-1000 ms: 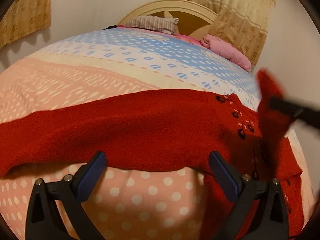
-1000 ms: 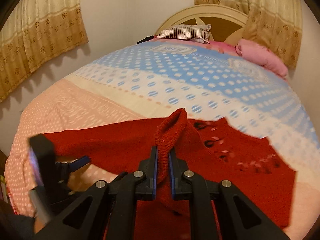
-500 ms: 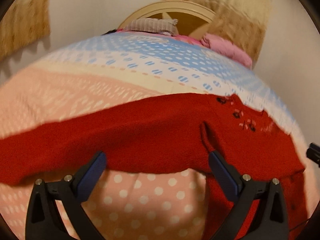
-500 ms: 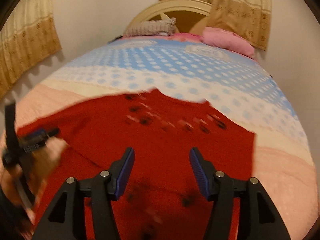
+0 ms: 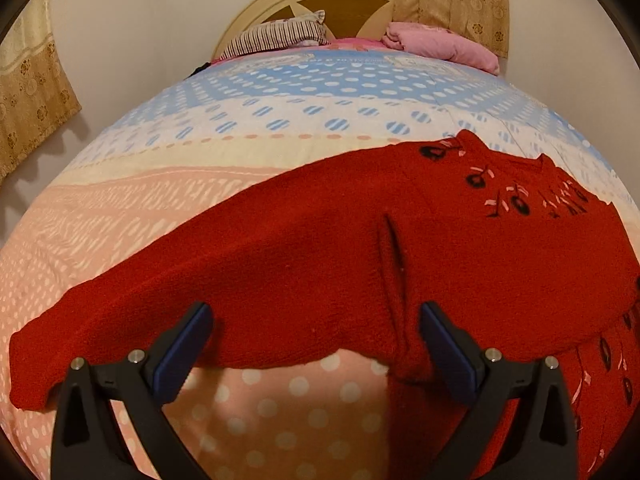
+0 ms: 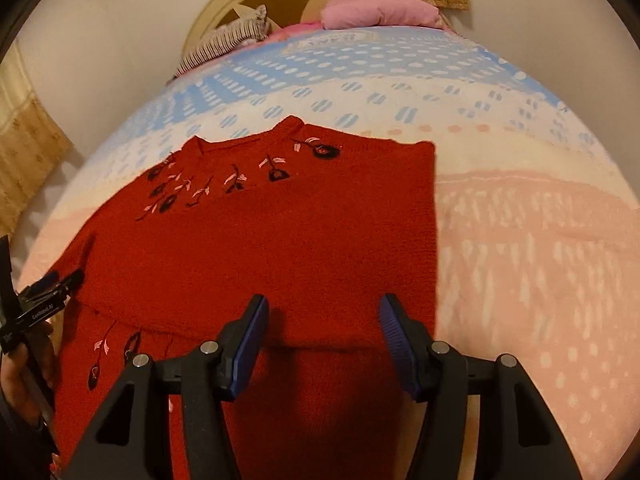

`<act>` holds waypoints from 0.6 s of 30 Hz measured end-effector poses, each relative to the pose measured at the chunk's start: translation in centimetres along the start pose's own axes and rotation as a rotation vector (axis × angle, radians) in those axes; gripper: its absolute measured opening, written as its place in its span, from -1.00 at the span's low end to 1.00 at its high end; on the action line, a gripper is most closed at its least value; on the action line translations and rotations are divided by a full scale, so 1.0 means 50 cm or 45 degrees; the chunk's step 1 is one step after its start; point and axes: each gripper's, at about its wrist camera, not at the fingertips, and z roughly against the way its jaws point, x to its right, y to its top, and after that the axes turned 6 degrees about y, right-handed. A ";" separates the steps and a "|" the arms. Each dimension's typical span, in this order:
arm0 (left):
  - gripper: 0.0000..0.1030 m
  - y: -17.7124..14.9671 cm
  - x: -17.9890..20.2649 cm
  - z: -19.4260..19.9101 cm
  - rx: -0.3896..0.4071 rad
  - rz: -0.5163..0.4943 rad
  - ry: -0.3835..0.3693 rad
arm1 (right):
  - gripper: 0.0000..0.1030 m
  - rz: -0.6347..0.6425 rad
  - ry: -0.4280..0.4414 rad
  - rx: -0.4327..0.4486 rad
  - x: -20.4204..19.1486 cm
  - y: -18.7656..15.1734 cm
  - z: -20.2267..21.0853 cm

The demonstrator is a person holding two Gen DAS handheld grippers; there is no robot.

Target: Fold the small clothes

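Red knitted sweater with embroidered flowers (image 5: 400,248) flat on dotted bed quilt (image 5: 280,128). Unfolded sleeve (image 5: 160,304) runs leftward from sweater body, directly ahead of left tongs (image 5: 316,344), released, empty. Right tongs (image 6: 324,340) released over sweater's folded side; left nearer sleeve.

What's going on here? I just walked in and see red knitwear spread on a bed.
A person with a gripper in each hand is folding a red sweater on the bedspread. One sleeve is folded across the body; the other lies stretched out. The right gripper and left gripper hover open, holding nothing.
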 end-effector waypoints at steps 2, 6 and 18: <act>1.00 -0.004 0.006 0.000 -0.009 -0.001 -0.001 | 0.14 0.034 0.011 0.050 -0.025 0.016 0.022; 1.00 -0.008 0.008 -0.001 -0.021 0.003 -0.010 | 0.19 0.037 -0.051 0.047 -0.030 0.040 -0.001; 1.00 -0.026 -0.003 0.015 -0.035 0.029 -0.099 | 0.38 0.016 -0.084 0.017 -0.033 0.012 -0.034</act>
